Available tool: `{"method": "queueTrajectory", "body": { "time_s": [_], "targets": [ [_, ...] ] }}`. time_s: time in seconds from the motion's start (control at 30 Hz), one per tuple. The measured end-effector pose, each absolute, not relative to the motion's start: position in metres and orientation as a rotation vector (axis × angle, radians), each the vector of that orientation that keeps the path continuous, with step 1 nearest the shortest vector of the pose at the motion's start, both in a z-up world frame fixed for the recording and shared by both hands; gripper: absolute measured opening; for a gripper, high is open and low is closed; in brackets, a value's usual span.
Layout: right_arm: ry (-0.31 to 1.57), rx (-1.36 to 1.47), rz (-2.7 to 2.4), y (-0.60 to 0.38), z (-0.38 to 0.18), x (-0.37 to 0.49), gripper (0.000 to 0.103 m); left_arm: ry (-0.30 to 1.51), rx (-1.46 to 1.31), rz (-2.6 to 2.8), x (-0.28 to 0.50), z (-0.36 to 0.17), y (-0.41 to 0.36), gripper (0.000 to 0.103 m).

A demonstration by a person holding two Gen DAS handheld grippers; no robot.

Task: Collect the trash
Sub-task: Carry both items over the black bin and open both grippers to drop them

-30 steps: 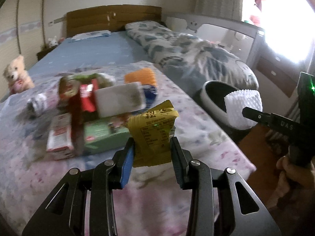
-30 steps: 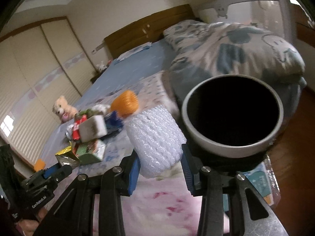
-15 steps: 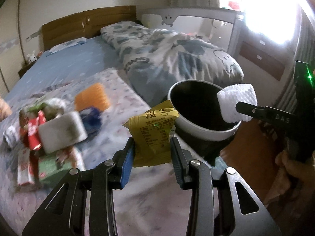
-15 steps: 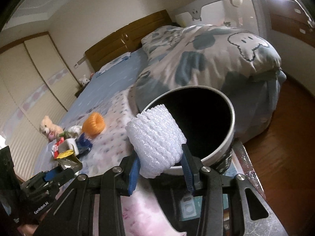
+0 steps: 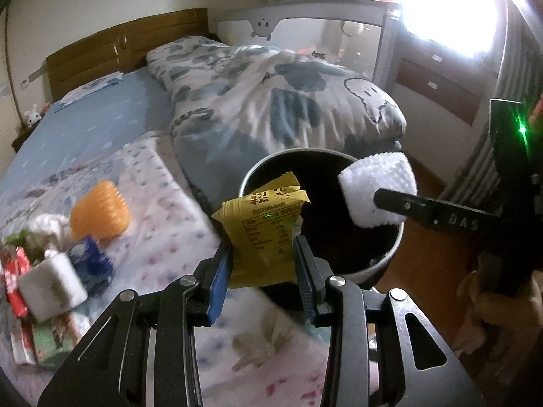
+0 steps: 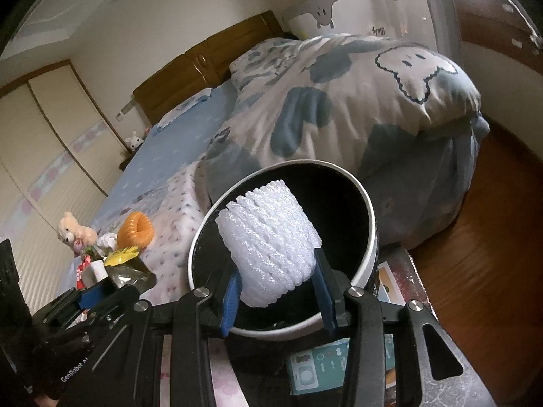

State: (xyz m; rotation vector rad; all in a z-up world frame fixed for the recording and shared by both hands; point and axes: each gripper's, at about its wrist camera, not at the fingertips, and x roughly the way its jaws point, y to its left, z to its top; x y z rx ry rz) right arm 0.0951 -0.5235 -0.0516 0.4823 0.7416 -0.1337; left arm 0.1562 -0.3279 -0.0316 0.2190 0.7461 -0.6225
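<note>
Both loads have been swung from the bed litter to the bin (image 5: pixel 390 257): left gripper (image 5: pixel 261 254) clamped on yellow packet (image 5: pixel 264 230), right gripper (image 6: pixel 276 279) on white foam net (image 6: pixel 271 240) (release judged next, nothing dropped yet)

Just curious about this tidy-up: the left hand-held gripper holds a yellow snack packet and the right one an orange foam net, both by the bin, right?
Not quite: the right hand-held gripper holds a white foam net, as the right wrist view shows. The rest stands.
</note>
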Motion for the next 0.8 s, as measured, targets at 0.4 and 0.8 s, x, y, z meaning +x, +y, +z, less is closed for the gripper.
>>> {"method": "queueTrajectory", "body": {
  "time_s": [0.4,0.8],
  "targets": [
    [0.767,0.523,-0.131,-0.546,-0.058,0.112,0.042,0.794,0.203,-0.65,0.177,-0.04,-0.352,0.035],
    [0.802,0.547,-0.145,-0.556,-0.063,0.124,0.066,0.784,0.178,-0.652,0.177,-0.04,-0.353,0.068]
  ]
}}
